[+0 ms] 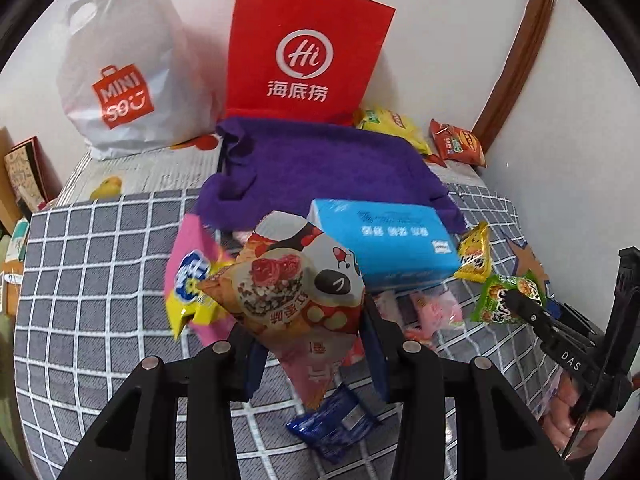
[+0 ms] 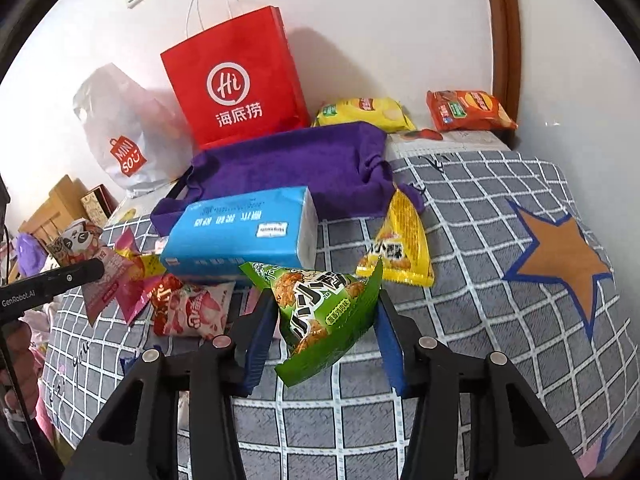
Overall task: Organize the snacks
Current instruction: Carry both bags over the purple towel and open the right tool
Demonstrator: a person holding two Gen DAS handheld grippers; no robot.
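1. Left wrist view: your left gripper (image 1: 310, 350) is closed on a panda snack bag (image 1: 304, 292), pinching its lower end so the bag stands up off the checked blanket (image 1: 100, 280). Behind the bag sit a pink and yellow packet (image 1: 192, 280) and a blue tissue pack (image 1: 384, 240), which rests on the near edge of a purple cloth (image 1: 320, 160). A dark blue packet (image 1: 332, 424) lies on the blanket under your fingers. At the right, your other gripper pinches a green snack bag (image 1: 504, 296).
2. Left wrist view, far end: a red paper bag (image 1: 304, 48) and a white plastic bag (image 1: 124, 72) stand against the wall.
3. Right wrist view: your right gripper (image 2: 326, 340) grips the green snack bag (image 2: 324, 312) between its blue pads (image 2: 260, 344), lifted above the blanket. A yellow packet (image 2: 400, 244) lies just beyond it, and a strawberry packet (image 2: 192, 308) lies to the left. A yellow chip bag (image 2: 364, 112) and an orange chip bag (image 2: 468, 110) rest near the wall.
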